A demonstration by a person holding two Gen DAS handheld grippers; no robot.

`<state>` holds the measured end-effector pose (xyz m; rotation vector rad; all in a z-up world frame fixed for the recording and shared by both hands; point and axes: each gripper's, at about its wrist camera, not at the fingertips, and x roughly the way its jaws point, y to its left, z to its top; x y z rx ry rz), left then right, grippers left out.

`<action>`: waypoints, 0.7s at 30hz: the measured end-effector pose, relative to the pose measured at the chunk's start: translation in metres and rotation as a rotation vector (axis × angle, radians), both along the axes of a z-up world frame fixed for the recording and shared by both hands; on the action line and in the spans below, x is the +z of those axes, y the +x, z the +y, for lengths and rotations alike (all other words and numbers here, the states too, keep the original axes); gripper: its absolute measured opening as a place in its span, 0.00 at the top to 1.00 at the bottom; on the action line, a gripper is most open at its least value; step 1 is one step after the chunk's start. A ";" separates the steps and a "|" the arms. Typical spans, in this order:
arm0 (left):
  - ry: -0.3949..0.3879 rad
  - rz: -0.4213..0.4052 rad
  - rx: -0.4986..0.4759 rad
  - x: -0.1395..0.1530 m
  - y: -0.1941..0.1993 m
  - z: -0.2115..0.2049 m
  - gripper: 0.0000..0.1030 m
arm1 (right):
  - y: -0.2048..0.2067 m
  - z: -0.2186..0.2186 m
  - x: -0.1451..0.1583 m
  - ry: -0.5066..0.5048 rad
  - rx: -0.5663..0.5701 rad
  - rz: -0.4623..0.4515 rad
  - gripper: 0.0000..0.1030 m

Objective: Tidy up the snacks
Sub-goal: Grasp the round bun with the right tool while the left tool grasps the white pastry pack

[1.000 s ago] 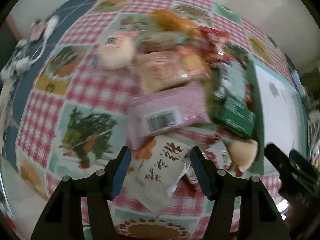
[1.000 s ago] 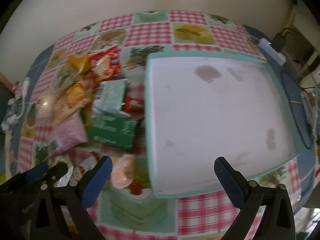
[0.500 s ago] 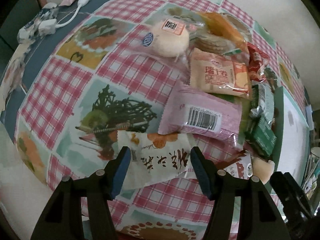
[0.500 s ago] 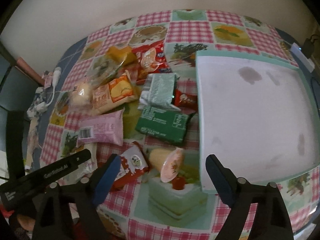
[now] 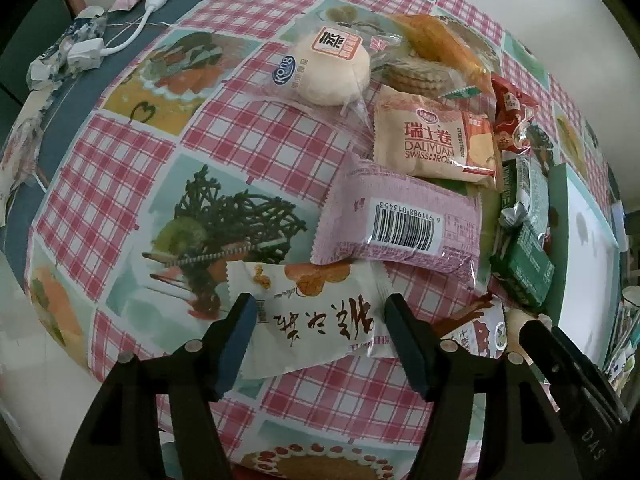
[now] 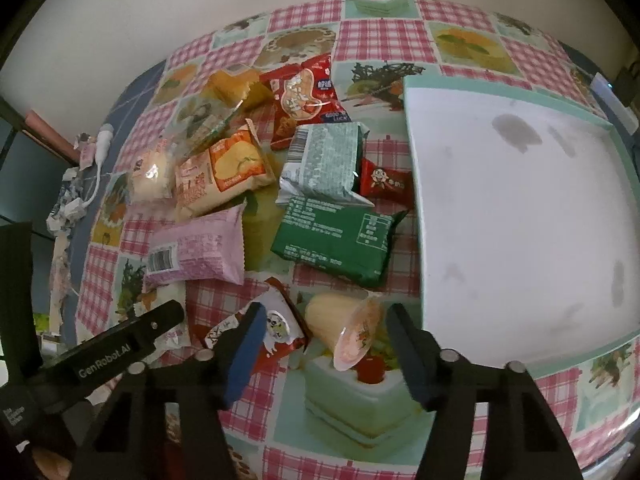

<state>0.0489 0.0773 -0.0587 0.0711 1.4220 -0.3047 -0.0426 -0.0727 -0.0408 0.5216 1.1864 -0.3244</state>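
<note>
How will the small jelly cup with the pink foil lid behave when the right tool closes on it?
The jelly cup lies on its side, so it may roll. Its tapered plastic wall looks smooth and could squirt out as the closing right tool squeezes. Probably light.

Home setting, looks like a dining or living-room table. It wears a plastic tablecloth (image 5: 256,136) in pink gingham with printed dessert and fruit squares, typical household oilcloth, laid over a dark blue top that shows at the far left edge. Plain pale wall (image 6: 160,20) runs just behind the table. Everyday clutter at the far left: a white charger cable (image 5: 132,36) with its plug, and crumpled wrappers (image 5: 60,52) beside it. Retail snack packs (image 6: 280,168) lie heaped mid-table, next to a mint-rimmed white tray (image 6: 412,128) on the right. Far right edge has some shelf clutter or cables, too blurred to tell.
</note>
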 end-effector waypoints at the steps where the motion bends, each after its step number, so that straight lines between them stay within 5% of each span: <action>1: 0.000 -0.003 -0.002 -0.006 0.003 0.000 0.34 | -0.001 0.000 0.000 -0.001 0.000 0.000 0.38; 21: -0.001 -0.003 -0.006 -0.008 0.003 0.002 0.34 | 0.006 -0.011 -0.020 0.003 -0.063 0.066 0.45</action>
